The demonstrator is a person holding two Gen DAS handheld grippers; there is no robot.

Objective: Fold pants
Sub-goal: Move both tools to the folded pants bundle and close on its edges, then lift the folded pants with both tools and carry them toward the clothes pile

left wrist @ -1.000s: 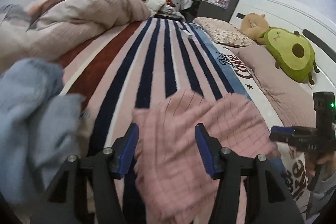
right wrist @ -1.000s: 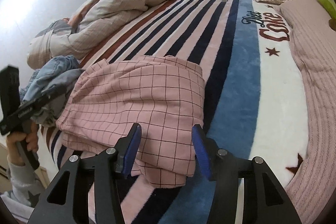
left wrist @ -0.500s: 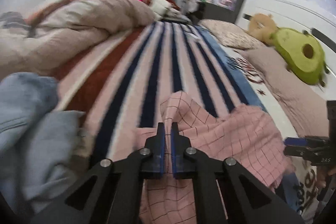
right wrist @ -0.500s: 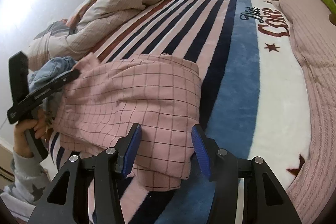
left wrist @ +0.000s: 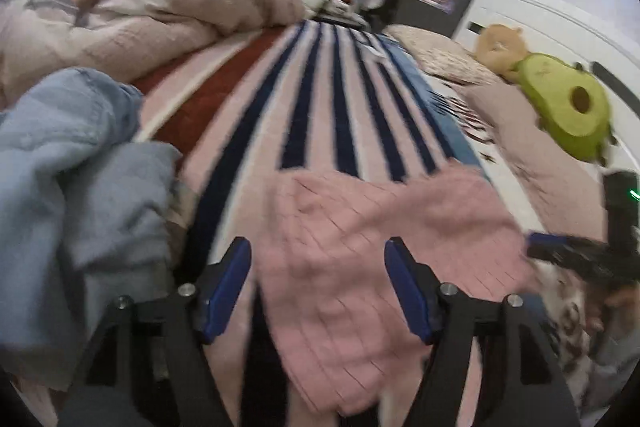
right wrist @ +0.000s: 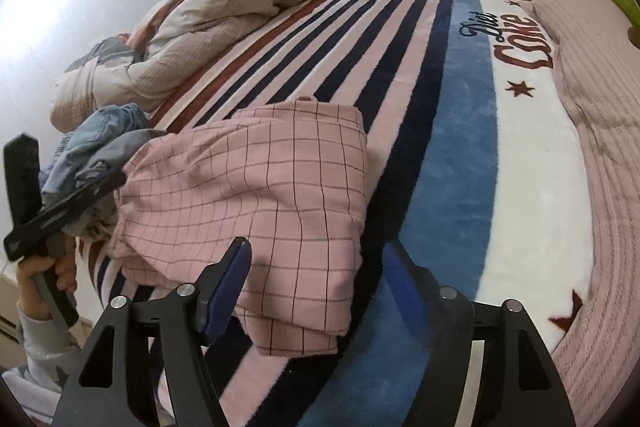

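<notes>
The pink checked pants (right wrist: 260,195) lie folded on the striped blanket (right wrist: 360,39), near the bed's front edge. In the left wrist view the pants (left wrist: 360,247) are blurred and spread flat under my left gripper (left wrist: 317,255). Its jaws are opening, the cloth lies between and below them, and the pads do not press on it. My right gripper (right wrist: 318,251) hovers over the pants' near right corner. Its jaws are opening too, with nothing pinched. The left gripper (right wrist: 60,211) also shows at the pants' left edge, held by a hand.
A heap of blue denim clothes (left wrist: 72,163) lies just left of the pants. A bunched beige duvet (left wrist: 160,15) fills the far left of the bed. Pillows and an avocado plush (left wrist: 568,111) sit on the right. Shelves stand beyond the bed.
The left gripper was shut on a raised fold of the pants; it has let go and opened, and the cloth has dropped flat. The right jaws have widened.
</notes>
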